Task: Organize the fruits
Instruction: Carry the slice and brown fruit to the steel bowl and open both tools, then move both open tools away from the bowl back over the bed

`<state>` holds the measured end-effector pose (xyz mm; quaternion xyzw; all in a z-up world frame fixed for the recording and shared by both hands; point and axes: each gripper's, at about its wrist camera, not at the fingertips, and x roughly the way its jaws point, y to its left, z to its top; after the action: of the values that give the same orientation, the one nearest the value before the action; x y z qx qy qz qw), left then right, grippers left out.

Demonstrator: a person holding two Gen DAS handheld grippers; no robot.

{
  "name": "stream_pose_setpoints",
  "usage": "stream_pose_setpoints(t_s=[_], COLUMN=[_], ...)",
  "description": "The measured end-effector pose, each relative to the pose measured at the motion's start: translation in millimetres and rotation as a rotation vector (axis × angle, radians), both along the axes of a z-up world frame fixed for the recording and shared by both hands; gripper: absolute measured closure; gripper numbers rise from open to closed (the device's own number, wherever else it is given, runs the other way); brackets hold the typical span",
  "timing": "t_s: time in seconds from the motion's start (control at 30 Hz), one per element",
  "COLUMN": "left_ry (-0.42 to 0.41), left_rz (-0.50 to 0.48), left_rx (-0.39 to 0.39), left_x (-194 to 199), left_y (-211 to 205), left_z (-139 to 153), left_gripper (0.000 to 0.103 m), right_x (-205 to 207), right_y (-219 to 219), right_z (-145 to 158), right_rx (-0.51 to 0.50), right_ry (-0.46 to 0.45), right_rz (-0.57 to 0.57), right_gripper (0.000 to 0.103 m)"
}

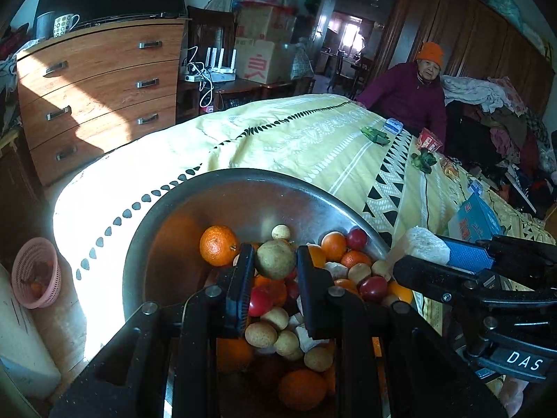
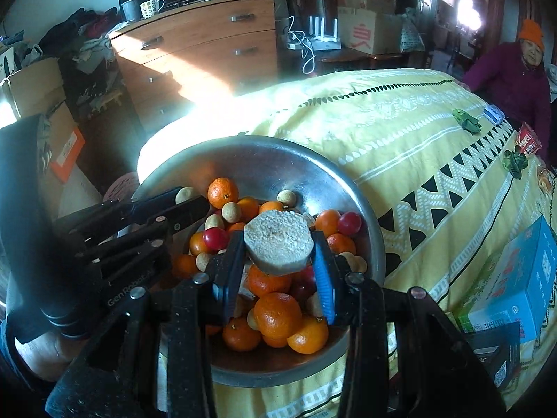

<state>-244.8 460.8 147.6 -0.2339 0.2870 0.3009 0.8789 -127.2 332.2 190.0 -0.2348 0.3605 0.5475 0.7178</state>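
Observation:
A steel bowl [image 1: 250,195] on the yellow bedspread holds several oranges, red fruits and small tan round fruits. My left gripper [image 1: 275,271] is shut on a tan round fruit [image 1: 275,259] above the bowl. My right gripper [image 2: 278,254] is shut on a pale cut cylinder chunk [image 2: 276,240] above the bowl [image 2: 313,170]. In the left wrist view the right gripper [image 1: 428,254] shows at right with the chunk [image 1: 421,245]. In the right wrist view the left gripper [image 2: 189,200] shows at left, holding its tan fruit [image 2: 184,195].
A pink basket [image 1: 34,271] stands on the floor at left. A blue box [image 2: 522,271], green clips [image 1: 376,136] and small packets lie on the bedspread [image 1: 278,139]. A wooden dresser [image 1: 97,90] stands behind. A person in an orange hat [image 1: 410,94] sits at the far side.

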Motion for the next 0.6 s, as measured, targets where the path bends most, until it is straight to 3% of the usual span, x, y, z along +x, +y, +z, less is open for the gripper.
stream_pose_setpoints(t_s=[0.3, 0.33, 0.43, 0.47, 0.5, 0.53, 0.6], left_ry=[0.014, 0.015, 0.017, 0.014, 0.015, 0.014, 0.008], left_rz=[0.007, 0.008, 0.020, 0.026, 0.039, 0.054, 0.080], left_rx=[-0.021, -0.021, -0.018, -0.015, -0.009, -0.006, -0.005], left_x=[2.1, 2.4, 1.5, 0.6, -0.6, -2.2, -6.7], left_y=[4.0, 4.3, 4.3, 3.9, 3.9, 4.6, 6.2], left_z=[-5.7, -6.3, -5.4, -4.2, -3.4, -2.8, -0.8], left_gripper=[0.077, 0.075, 0.051, 0.042, 0.039, 0.033, 0.025], right_x=[3.8, 3.7, 2.3, 3.2, 3.4, 4.3, 7.1], right_y=[6.7, 7.9, 8.3, 7.4, 6.3, 4.6, 0.3], right_z=[-7.8, -8.6, -8.3, -7.3, -5.7, -3.8, 2.5], right_rx=[-0.016, -0.020, -0.023, -0.023, -0.017, -0.008, 0.009], right_ry=[0.036, 0.042, 0.038, 0.035, 0.035, 0.033, 0.006], right_rz=[0.003, 0.005, 0.005, 0.001, -0.004, -0.009, -0.035], right_gripper=[0.065, 0.065, 0.064, 0.059, 0.042, 0.033, 0.021])
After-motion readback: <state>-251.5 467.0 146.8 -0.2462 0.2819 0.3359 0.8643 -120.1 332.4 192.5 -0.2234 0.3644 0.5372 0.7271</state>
